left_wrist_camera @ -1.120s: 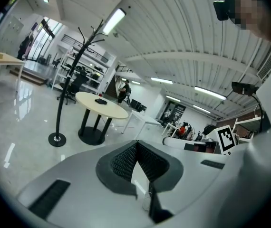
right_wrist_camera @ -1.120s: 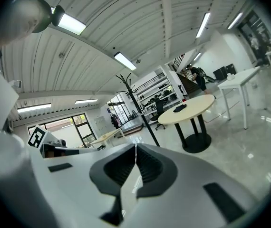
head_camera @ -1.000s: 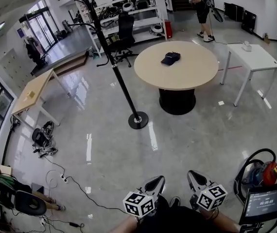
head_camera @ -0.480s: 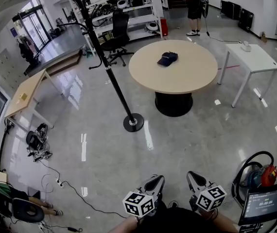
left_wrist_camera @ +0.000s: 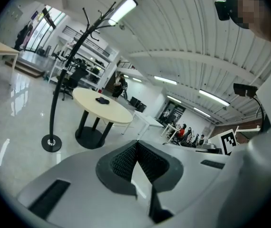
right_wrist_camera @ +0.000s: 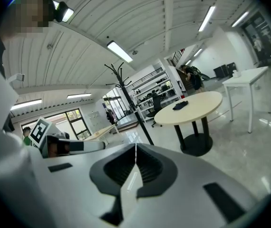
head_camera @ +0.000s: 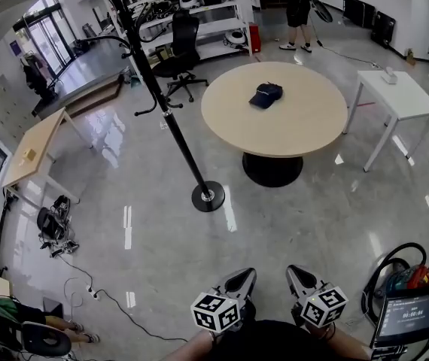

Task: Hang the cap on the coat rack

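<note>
**Both grippers empty, cap waiting on the table**

On the left stands the rack [head_camera: 171,126], a tall black pole set apart from the table. Our left gripper [head_camera: 241,277] sits low in the head view, its jaws pressed together on nothing. Ahead, the cap [head_camera: 266,94] lies on the round table [head_camera: 305,130], toward its far side and well apart from both grippers. We judge it light and soft: the crown will crumple, the brim is stiffer. The brim, or the crown's edge just beside it, looks the surest place to pinch, leaving the crown free to drop over the rack. Our right gripper [head_camera: 299,274] is likewise clenched and empty. We can read no logo on the cap at this range. The cubes [head_camera: 216,312] carry only square markers, and the digits on the screen [head_camera: 406,316] at far right are too small to read.
</note>
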### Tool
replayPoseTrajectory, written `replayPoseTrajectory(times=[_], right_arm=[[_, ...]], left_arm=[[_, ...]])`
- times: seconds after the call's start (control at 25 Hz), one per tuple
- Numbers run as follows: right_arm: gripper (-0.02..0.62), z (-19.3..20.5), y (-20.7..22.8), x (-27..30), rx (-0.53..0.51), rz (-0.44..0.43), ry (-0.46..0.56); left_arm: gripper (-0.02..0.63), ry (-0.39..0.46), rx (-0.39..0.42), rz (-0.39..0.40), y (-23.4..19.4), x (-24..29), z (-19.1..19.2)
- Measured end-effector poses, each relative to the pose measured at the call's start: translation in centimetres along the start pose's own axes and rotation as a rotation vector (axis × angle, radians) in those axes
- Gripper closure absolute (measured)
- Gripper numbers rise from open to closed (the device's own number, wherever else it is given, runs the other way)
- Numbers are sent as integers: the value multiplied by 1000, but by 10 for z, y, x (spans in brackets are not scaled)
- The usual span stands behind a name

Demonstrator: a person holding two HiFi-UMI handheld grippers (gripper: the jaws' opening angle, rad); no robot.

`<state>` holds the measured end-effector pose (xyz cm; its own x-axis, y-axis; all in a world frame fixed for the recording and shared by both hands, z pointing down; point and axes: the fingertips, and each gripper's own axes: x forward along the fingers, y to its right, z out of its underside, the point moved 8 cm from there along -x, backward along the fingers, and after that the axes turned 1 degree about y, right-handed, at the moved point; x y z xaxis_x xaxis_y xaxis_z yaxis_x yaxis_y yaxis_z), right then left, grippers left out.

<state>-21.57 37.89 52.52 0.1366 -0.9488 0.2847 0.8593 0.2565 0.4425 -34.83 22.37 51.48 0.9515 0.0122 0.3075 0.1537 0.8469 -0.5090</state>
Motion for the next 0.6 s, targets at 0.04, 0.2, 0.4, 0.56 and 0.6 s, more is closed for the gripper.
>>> replayPoseTrajectory(times=[0.04,0.2,0.4,0.56,0.6], right_arm=[[591,-3,1,9,-2,0,-3],[591,-17,4,43,-6,6,-13],[591,-30,6,80,-14,17,-24],[591,-41,8,104,-12,38,-31],[591,-43,8,111,-12,42,-33]], left_arm=[[601,1,-5,-1,-7,4,-5],[601,7,-22,-9,-37,14,-28],[601,9,-33,5,-67,29,-51],[601,3,-40,22,-88,40,-70],[601,2,-43,26,-94,42,-74]])
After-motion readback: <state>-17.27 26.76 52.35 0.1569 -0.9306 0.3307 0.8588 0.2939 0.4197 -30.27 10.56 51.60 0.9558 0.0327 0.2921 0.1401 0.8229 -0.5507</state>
